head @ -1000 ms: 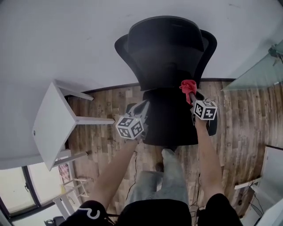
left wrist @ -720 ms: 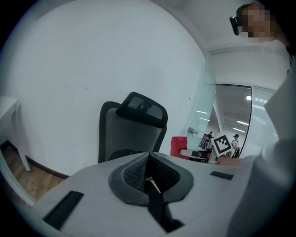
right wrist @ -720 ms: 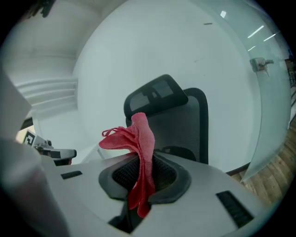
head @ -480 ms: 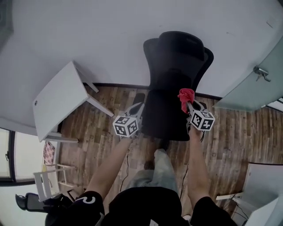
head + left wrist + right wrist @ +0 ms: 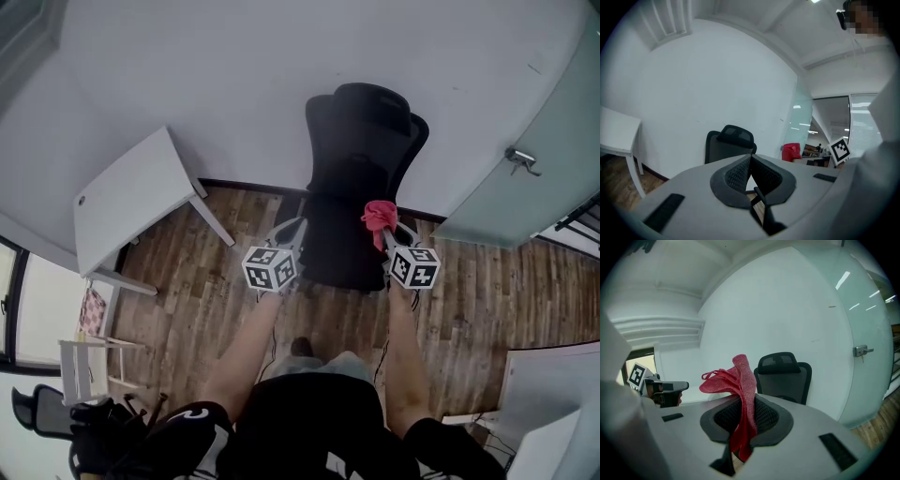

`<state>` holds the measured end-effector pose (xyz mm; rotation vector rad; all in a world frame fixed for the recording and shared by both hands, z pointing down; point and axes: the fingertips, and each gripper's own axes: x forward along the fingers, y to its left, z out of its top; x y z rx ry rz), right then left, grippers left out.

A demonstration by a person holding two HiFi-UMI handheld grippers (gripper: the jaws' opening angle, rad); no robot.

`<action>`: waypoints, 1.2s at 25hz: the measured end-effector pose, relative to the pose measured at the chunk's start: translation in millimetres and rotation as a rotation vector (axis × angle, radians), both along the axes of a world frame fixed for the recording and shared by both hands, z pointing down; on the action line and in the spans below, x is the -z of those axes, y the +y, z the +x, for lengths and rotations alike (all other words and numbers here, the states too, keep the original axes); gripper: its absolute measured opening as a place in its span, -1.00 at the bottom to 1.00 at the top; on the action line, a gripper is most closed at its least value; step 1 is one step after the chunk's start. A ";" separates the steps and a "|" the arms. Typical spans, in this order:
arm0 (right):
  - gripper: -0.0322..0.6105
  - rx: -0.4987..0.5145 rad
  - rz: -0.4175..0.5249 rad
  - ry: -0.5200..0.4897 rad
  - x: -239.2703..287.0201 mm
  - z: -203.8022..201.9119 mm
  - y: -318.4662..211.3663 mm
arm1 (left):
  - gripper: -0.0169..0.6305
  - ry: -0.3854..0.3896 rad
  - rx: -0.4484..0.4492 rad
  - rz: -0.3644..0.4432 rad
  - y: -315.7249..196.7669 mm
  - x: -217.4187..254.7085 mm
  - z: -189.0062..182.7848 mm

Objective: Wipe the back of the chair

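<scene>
here the chair (image 5: pixel 361 178) stands on the wood floor (image 5: pixel 487 281) with its back and headrest close to the white wall, seat side turned to the person. both grippers are held in front of it, and neither touches it.

the cloth (image 5: pixel 379 214) is red and sits in the right gripper (image 5: pixel 385 236). in the head view it shows only as a small bunch over the right edge of the seat. the right gripper view shows more: the pads (image 5: pixel 764 416) are pinched on the cloth's (image 5: pixel 740 380) middle, one end stands up above them and the other hangs below. the chair (image 5: pixel 785 376) lies beyond the cloth, just to its right.

the left gripper (image 5: pixel 292 230) is level with the seat's left edge. the left gripper view shows its pads (image 5: pixel 738 173) pressed together at the tips, with nothing between them. that view also shows the chair (image 5: pixel 727 145) ahead and the cloth (image 5: pixel 791 151) to its right.

a white table (image 5: pixel 127 211) stands to the left of the chair, near the wall. a glass door (image 5: pixel 553 122) with a metal handle (image 5: pixel 521 159) stands to the right.
</scene>
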<state>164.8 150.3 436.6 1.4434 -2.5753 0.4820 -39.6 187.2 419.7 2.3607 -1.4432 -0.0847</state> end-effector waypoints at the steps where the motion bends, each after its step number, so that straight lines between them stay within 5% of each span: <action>1: -0.68 0.000 0.002 0.011 2.5 3.5 9.5 | -0.87 -0.029 -0.007 -0.006 7.6 0.9 7.4; 8: -0.68 0.016 0.002 0.048 10.4 35.1 74.9 | -0.87 -0.103 -0.037 0.035 66.0 16.4 64.6; 18: -0.68 0.033 -0.005 0.026 15.4 81.3 169.7 | -0.87 -0.090 -0.070 0.020 162.2 13.9 142.3; 30: -0.68 0.059 0.002 0.023 15.5 105.8 247.7 | -0.87 -0.087 -0.088 0.002 239.3 3.0 174.3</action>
